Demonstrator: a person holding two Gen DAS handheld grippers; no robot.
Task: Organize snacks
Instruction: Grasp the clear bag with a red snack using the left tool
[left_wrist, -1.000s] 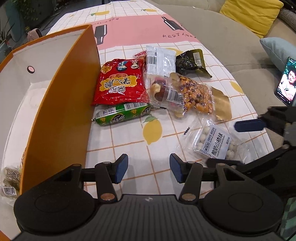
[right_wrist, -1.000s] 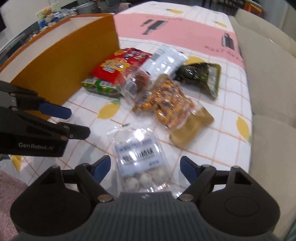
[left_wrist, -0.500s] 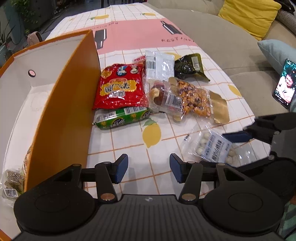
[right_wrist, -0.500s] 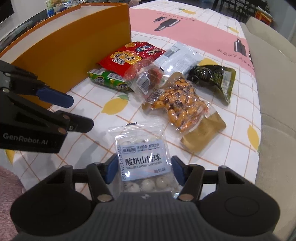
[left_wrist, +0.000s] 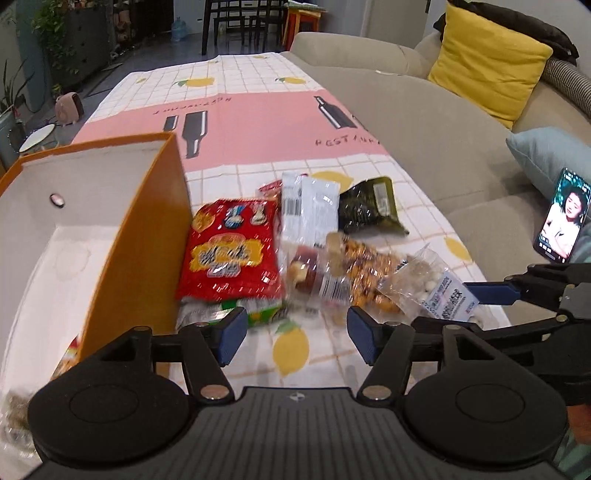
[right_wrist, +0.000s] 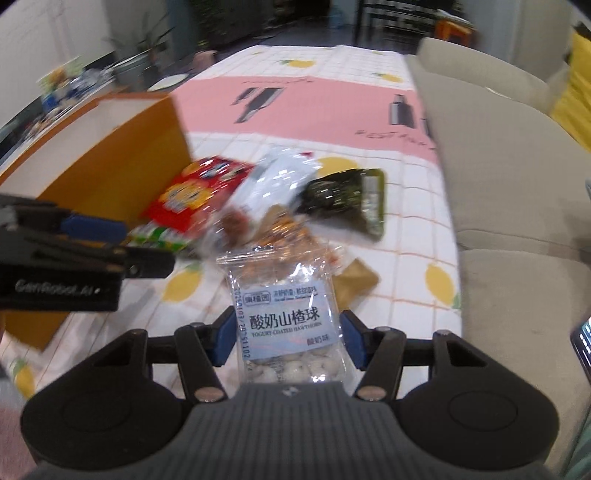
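1. Right tongs (right_wrist: 288, 338): closed on the clear bag of yogurt-coated hawthorn balls (right_wrist: 286, 317), one blue pad at each side edge; the bag appears lifted clear of the bench (right_wrist: 402, 221), though blur makes this uncertain.
2. Left tongs (left_wrist: 293, 336): jaws opening, nothing between them, above a lemon print.
3. Orange box (left_wrist: 147, 236): open, white inside, at the bench's left side.
4. Loose snacks beside the box: red packet (left_wrist: 232, 254), green packet (left_wrist: 258, 314), white wrapper (left_wrist: 310, 206), dark green pouch (left_wrist: 369, 206), bag of nuts (left_wrist: 365, 273).
5. Sofa (left_wrist: 424, 147): along the right edge.
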